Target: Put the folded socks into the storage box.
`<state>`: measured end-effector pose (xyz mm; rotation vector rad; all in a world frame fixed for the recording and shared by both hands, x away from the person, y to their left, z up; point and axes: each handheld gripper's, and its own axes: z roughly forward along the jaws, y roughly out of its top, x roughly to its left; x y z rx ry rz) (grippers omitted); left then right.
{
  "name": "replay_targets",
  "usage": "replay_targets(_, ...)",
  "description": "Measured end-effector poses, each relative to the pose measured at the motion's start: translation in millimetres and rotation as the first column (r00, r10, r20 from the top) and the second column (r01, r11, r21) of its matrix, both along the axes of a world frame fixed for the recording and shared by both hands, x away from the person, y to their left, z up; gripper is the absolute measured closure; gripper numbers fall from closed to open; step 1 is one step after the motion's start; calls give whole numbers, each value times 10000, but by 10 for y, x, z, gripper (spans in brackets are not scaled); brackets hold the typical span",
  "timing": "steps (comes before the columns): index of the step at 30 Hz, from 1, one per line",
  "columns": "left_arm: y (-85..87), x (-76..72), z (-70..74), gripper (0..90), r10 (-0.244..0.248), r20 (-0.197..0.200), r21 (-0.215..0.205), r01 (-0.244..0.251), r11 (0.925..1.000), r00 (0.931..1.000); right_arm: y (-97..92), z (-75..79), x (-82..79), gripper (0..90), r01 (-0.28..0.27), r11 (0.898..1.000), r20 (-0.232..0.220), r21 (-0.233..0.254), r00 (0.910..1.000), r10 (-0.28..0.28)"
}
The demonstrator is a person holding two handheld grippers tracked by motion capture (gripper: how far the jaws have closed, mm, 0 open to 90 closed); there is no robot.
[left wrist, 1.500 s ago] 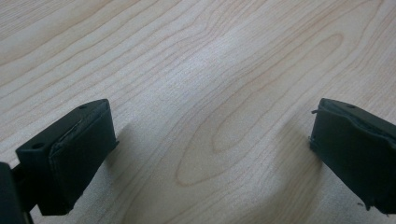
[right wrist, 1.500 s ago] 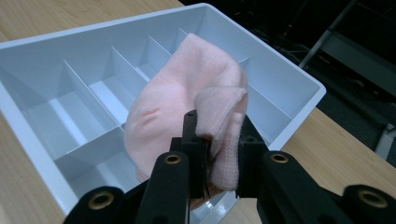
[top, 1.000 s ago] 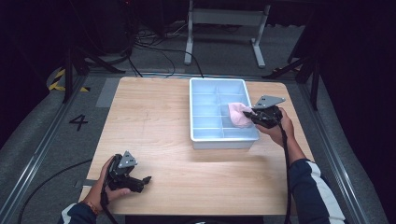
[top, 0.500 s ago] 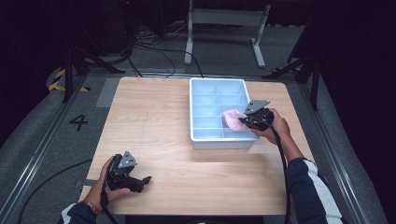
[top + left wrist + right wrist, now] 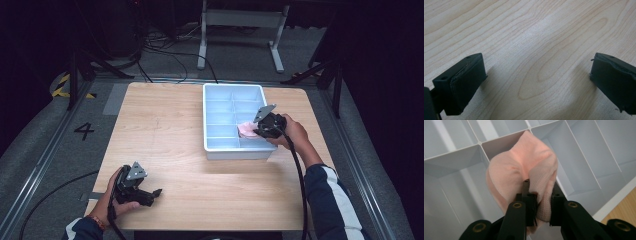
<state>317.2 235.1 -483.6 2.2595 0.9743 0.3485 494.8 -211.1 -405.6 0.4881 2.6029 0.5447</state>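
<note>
Cloth [image 5: 524, 167] bunches between right gripper [image 5: 541, 202] jaws, apparently clamped.

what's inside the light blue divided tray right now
A pink cloth, pinched in the right gripper, hangs over a near compartment of the tray. The other compartments in sight look bare. The floor beneath the cloth is hidden.

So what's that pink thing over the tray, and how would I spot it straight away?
Start at the wooden table and find the pale blue divided tray on its far right part. Over the tray's near right compartments, the right hand-held gripper is shut on a soft pink cloth. It is the one pink, crumpled thing among hard, pale tray walls and black jaws.
</note>
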Motion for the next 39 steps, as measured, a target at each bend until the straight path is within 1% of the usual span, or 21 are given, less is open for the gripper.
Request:
replay_targets(2, 0, 0, 0, 4, -1, -1, 1, 1, 10000, 10000, 60, -11, 18, 794, 16, 9990, -51, -442, 10000, -18)
replay_targets(3, 0, 0, 0, 4, -1, -1, 1, 1, 10000, 10000, 60, -11, 18, 794, 16, 9990, -51, -442, 10000, -18)
replay_targets(9, 0, 0, 0, 4, 1, -1, -1, -1, 10000, 10000, 140, -64, 66, 794, 25, 9952, -223, -976, 9997, -47)
replay_targets(13, 0, 0, 0, 4, -1, 0, 3, 1, 10000, 10000, 168, -113, 92, 794, 67, 9940, -374, -1096, 9992, -109)
replay_targets(17, -1, 0, -1, 4, -4, -1, -14, 4, 10000, 10000, 186, -161, 129, 794, 100, 9930, -671, -1179, 9976, -180)
replay_targets(18, 0, 0, 0, 4, 4, -1, -2, -4, 10000, 10000, 203, -205, 151, 793, 85, 9896, -861, -1439, 9961, -211)
replay_targets(19, 0, 0, 0, 4, 4, -1, -2, -4, 10000, 10000, 203, -205, 151, 793, 85, 9896, -861, -1439, 9961, -211)
replay_targets(20, 0, 0, 0, 4, 0, 0, -3, 0, 10000, 10000, 222, -225, 151, 793, 92, 9870, -795, -1607, 9966, -223)
replay_targets(21, 0, 0, 0, 4, -1, 1, -1, 1, 10000, 10000, 234, -221, 153, 793, 13, 9850, -842, -1725, 9963, -160)
replay_targets(22, 0, 0, 0, 4, 1, -1, -1, -1, 10000, 10000, 240, -225, 152, 793, 94, 9851, -828, -1720, 9963, -239)
replay_targets(25, -1, 0, 0, 4, -5, -1, -10, 5, 10000, 10000, 238, -223, 159, 792, 107, 9852, -901, -1711, 9956, -264)
replay_targets(32, 0, 0, 0, 4, 0, 1, -3, 0, 10000, 10000, 237, -221, 158, 784, 160, 9849, -893, -1724, 9955, -318)
replay_targets(39, 0, 0, 0, 4, 1, 0, -7, -1, 10000, 10000, 211, -222, 150, 761, 313, 9884, -787, -1486, 9960, -433)
